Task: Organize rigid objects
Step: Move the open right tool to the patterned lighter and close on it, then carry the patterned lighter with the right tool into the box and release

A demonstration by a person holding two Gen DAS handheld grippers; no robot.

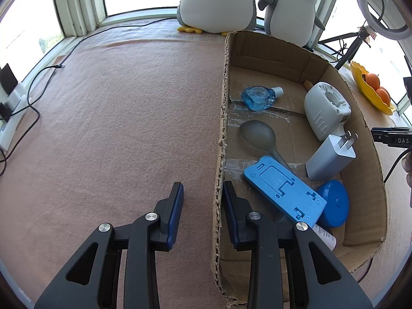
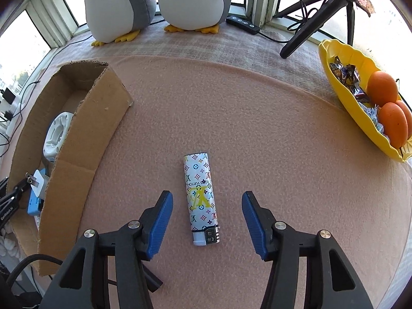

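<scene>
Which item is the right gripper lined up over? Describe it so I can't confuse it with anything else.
On the pink felt mat, right of the open cardboard box, lies a slim white lighter printed with coloured monogram symbols. It sits alone between the fingers of the open right gripper, the only item outside the box.

One cardboard box [image 1: 303,59] holds six items: one clear blue bottle [image 1: 257,97], one grey spoon [image 1: 257,134], one white ribbed housing [image 1: 325,109], one white plug adapter [image 1: 331,157], one blue flat plate [image 1: 284,191] and one blue round lid [image 1: 334,203]. One patterned lighter [image 2: 202,197] lies on the pink cloth [image 2: 257,128]. Behind stand two plush penguins [image 2: 190,0], and one yellow dish [image 2: 342,59] carries three oranges [image 2: 382,88] with wrapped sweets, number unclear.
</scene>
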